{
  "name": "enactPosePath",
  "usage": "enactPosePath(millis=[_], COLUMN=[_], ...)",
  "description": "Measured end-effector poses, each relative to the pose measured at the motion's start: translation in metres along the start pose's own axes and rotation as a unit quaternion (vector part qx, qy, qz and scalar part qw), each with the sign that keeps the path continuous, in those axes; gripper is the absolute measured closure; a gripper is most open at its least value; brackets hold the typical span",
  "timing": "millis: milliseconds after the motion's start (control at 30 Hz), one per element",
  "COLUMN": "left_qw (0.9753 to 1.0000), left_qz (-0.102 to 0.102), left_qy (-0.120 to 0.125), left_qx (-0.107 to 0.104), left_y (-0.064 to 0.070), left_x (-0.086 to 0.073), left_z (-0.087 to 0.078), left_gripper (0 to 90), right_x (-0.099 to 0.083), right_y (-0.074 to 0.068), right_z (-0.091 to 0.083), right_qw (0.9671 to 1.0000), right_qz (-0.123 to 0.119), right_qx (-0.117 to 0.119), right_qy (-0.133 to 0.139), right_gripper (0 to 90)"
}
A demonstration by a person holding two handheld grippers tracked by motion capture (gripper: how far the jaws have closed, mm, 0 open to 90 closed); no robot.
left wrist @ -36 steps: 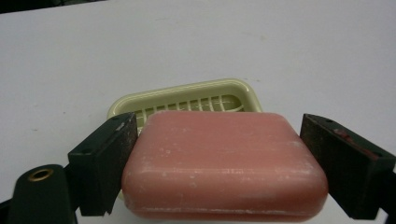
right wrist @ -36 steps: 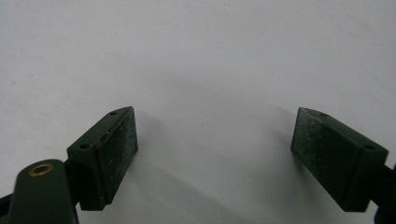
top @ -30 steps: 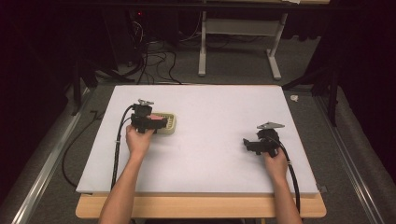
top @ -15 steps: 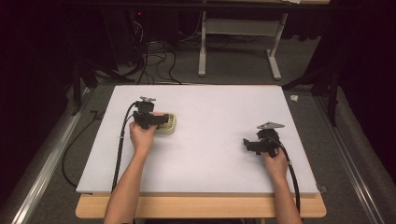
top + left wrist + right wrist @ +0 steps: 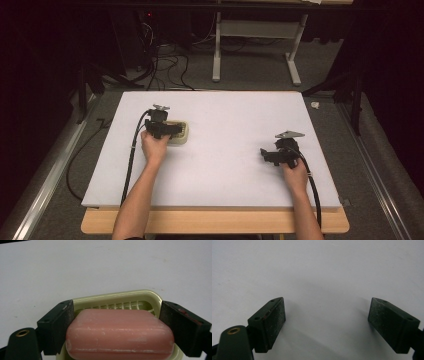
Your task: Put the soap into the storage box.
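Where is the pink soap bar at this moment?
The soap bar lies in the pale green dish between the left gripper jaws, on the table's left side in the high view.

The soap bar (image 5: 120,333) lies in the soap dish (image 5: 140,296), between the jaws of the left hand-held gripper (image 5: 117,327), one jaw at each end of it. The right hand-held gripper (image 5: 327,325) sits well apart, over bare tabletop (image 5: 225,125).

Pink soap (image 5: 120,333) (white scuffs), pale green ribbed soap dish (image 5: 117,298), black jaws, white table (image 5: 225,130)
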State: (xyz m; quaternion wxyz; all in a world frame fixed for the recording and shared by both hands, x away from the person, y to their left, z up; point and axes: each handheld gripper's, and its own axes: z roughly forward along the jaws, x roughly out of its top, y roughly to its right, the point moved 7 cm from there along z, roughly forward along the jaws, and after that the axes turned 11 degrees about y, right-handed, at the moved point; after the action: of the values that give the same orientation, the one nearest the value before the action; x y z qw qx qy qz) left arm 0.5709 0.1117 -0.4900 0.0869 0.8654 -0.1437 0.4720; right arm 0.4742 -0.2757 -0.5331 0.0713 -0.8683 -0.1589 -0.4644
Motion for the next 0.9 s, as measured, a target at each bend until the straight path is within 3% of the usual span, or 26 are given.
enactPosePath(millis=[300, 400, 567, 900], left_qw=[0.9998, 0.9999, 0.9996, 0.9998], left_qz=[0.017, 0.016, 0.028, 0.016], left_qy=[-0.011, 0.002, -0.006, 0.011], left_qx=[0.002, 0.002, 0.002, -0.006], left_y=[0.002, 0.004, 0.005, -0.001], left_x=[-0.002, 0.001, -0.002, 0.001], left_z=[-0.003, -0.007, -0.007, -0.017], left_gripper=[14.8, 23.4, 24.1, 22.0], right_x=[0.0, 0.0, 0.0, 0.0], right_y=[0.0, 0.0, 0.0, 0.0], right_z=[0.0, 0.0, 0.0, 0.0], right_qw=[1.0, 1.0, 1.0, 1.0], right_qz=[0.0, 0.0, 0.0, 0.0], right_qx=[0.0, 0.001, 0.001, 0.001], right_qy=[0.0, 0.0, 0.0, -0.001], right_gripper=[15.3, 15.3, 15.2, 15.2])
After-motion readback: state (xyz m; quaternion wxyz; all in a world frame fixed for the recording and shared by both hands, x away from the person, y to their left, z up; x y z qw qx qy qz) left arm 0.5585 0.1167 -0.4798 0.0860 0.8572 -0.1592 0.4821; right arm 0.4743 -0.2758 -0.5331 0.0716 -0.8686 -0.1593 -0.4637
